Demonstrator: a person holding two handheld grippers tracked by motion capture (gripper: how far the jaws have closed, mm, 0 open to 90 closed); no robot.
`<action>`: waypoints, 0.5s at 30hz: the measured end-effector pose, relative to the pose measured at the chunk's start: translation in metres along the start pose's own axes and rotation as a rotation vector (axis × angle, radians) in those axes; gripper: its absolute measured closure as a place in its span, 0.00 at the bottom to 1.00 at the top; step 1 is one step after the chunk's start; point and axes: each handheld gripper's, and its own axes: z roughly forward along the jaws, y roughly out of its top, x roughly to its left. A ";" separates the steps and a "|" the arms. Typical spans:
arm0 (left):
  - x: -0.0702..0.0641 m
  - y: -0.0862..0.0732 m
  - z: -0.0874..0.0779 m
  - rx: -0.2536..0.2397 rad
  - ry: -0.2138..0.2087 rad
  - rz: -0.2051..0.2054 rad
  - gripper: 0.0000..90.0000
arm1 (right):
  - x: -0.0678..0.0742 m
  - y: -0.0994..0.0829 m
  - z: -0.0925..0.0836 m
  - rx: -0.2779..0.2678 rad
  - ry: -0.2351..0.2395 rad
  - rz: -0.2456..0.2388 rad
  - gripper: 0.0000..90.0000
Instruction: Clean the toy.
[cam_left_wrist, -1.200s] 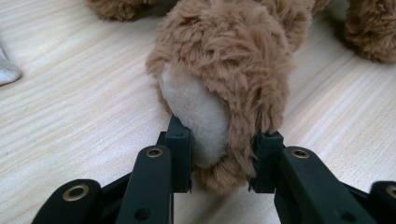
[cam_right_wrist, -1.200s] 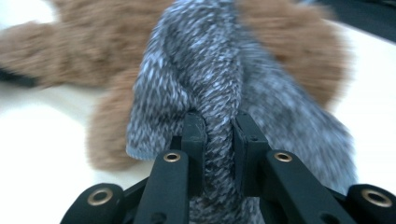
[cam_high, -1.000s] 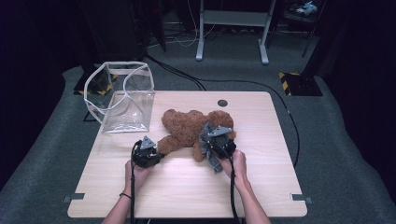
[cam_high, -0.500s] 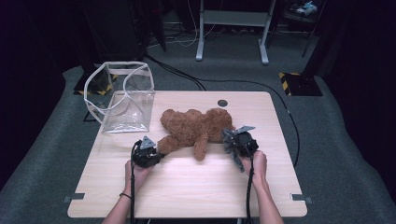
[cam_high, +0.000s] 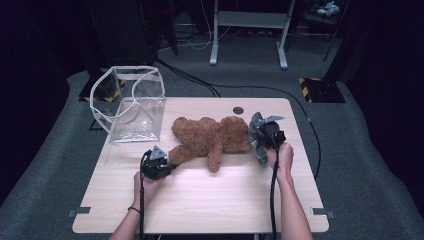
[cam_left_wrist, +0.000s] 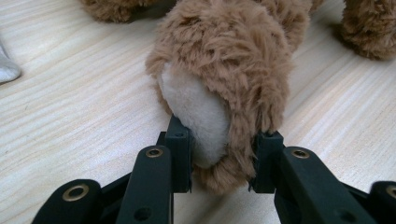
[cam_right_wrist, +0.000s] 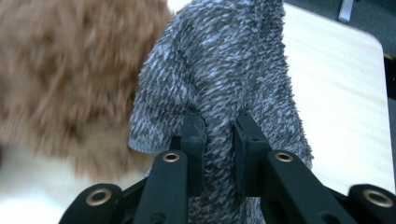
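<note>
Teddy bear (cam_high: 210, 137): lying across the middle of the table (cam_high: 200, 200), head end by the right gripper (cam_high: 260, 137), one foot at the left gripper (cam_high: 167, 159).
Left gripper: jaws narrowed onto the bear's foot (cam_left_wrist: 210, 107), pads pressing the pale sole and the fur.
Right gripper: jaws pinching a grey knitted cloth (cam_right_wrist: 224, 70) beside the bear's head.
Open room: broad bare tabletop toward the near edge; clear plastic bag (cam_high: 132, 107) at the far left corner, apart from the bear.
Hard to make out: fur blurred in the right gripper view; cloth's shape partly hidden behind the gripper from above.
</note>
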 end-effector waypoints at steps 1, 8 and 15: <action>0.000 0.000 0.000 0.000 0.000 -0.001 0.74 | -0.001 0.005 0.003 -0.007 -0.001 0.000 0.85; 0.000 0.000 0.000 0.000 0.000 0.000 0.74 | 0.006 0.019 0.034 0.039 0.043 -0.017 0.86; 0.000 0.000 0.000 0.000 0.001 0.002 0.74 | 0.012 0.002 0.051 0.109 0.107 0.005 0.86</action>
